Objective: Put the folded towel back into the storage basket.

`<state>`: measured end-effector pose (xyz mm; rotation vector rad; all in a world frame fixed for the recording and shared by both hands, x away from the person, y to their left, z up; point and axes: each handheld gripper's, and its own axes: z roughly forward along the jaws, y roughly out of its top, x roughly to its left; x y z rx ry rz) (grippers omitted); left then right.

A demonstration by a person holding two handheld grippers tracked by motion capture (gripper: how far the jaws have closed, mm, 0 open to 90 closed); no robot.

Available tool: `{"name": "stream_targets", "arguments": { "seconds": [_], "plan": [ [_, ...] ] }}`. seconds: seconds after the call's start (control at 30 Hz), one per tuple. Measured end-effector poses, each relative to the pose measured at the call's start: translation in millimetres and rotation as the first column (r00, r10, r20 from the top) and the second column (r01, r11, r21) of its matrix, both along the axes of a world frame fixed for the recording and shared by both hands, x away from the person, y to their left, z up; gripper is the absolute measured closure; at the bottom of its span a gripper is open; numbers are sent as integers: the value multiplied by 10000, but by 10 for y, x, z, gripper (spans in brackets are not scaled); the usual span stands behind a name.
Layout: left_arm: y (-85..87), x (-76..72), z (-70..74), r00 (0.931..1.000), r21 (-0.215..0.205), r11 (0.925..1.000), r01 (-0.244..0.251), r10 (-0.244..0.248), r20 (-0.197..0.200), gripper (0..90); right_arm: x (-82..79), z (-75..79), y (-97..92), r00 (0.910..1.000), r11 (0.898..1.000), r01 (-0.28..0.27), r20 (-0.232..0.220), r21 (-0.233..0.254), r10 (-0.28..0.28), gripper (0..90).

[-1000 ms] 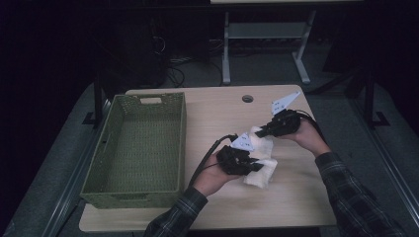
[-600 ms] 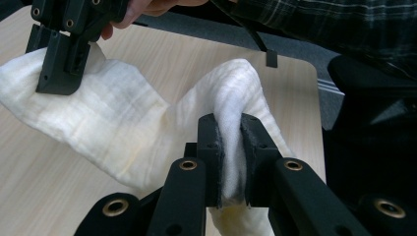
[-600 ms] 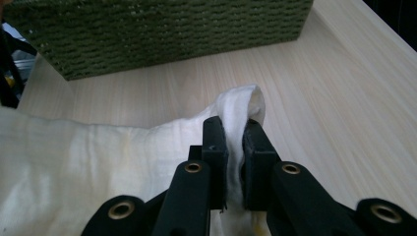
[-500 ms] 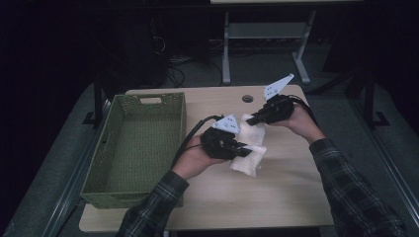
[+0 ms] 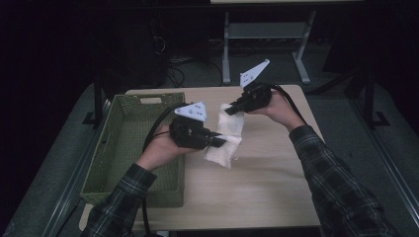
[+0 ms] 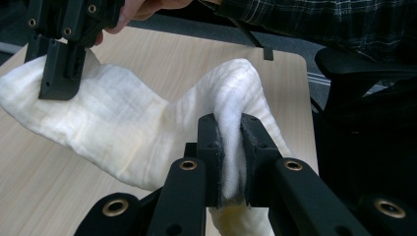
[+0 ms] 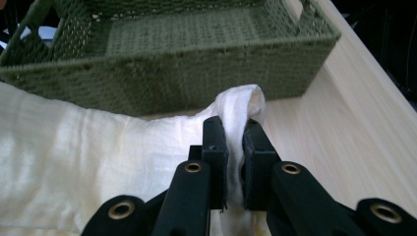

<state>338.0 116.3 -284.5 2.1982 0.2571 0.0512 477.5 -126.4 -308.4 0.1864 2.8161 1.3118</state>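
At the left of the pale wooden table [image 5: 267,182] stands a rectangular olive-green woven basket [image 5: 129,148] with a cut-out handle in its far end wall. Its woven floor, as far as the high view and the right gripper view [image 7: 196,34] show it, holds nothing, though the person's left forearm and the gripper's cable cross over part of it in the high view.

Just right of the basket, over its near right rim, the left gripper [image 5: 217,142] sits in the person's left hand [image 5: 160,150], its black jaws pointing toward the table's middle. They are clamped on a fold of a soft cream-white cloth [image 5: 225,143] — the left gripper view shows the fabric [image 6: 123,128] pinched tight between the two pads.

The cloth hangs between the two grippers, above the tabletop near the middle of the table, beside the basket and not in it; its lower part sags down toward the wood.

Farther right and toward the far edge, the right gripper [image 5: 232,110] in the right hand [image 5: 279,109] is likewise closed on the cloth's upper corner — a loop of fabric [image 7: 241,105] bulges out past its jaws, with the basket's long side wall just behind.
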Motion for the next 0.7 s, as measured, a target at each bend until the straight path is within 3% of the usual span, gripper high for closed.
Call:
{"name": "stream_targets", "arguments": {
  "seconds": [0.3,0.7],
  "plan": [
    [452,-76,43,9985,-344,9980,-533,537,107,800,50,128,447,9990,9992,-394,195,63,392,829],
    [981,-264,84,9892,-397,9892,-1412,1426,345,800,74,178,1058,9963,9964,-842,177,119,840,829]
  ]
}}
